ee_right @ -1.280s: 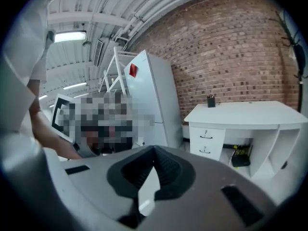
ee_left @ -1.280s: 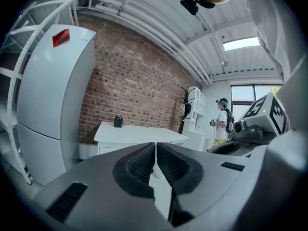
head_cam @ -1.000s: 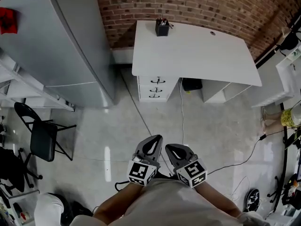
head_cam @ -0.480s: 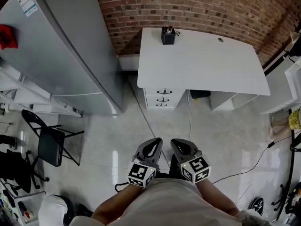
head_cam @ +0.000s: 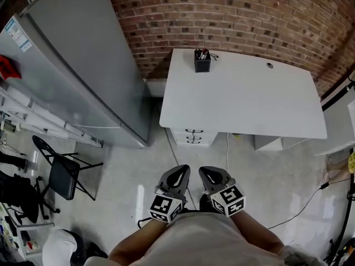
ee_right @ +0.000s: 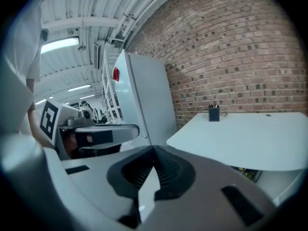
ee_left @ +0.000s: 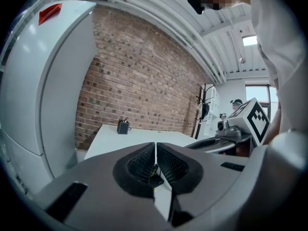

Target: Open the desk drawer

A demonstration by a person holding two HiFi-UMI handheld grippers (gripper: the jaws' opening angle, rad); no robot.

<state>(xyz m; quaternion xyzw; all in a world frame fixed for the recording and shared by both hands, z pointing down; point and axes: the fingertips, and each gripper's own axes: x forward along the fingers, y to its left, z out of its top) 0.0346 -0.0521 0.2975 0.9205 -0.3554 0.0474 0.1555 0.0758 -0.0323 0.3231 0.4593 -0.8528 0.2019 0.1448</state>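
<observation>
A white desk stands against the brick wall. Its stack of drawers with dark handles shows under the left front edge, all pushed in. My left gripper and right gripper are held side by side near my body, well short of the desk, both shut and empty. The left gripper view shows the left gripper with jaws together, the desk beyond. The right gripper view shows the right gripper closed, the desk ahead at right.
A black pen holder sits at the desk's back left. A tall grey refrigerator stands left of the desk. A black folding chair is at the left. A cable trails over the pale floor at right.
The desk and refrigerator have come closer and slid lower in the head view as I moved toward them. Both grippers stayed shut, side by side.
</observation>
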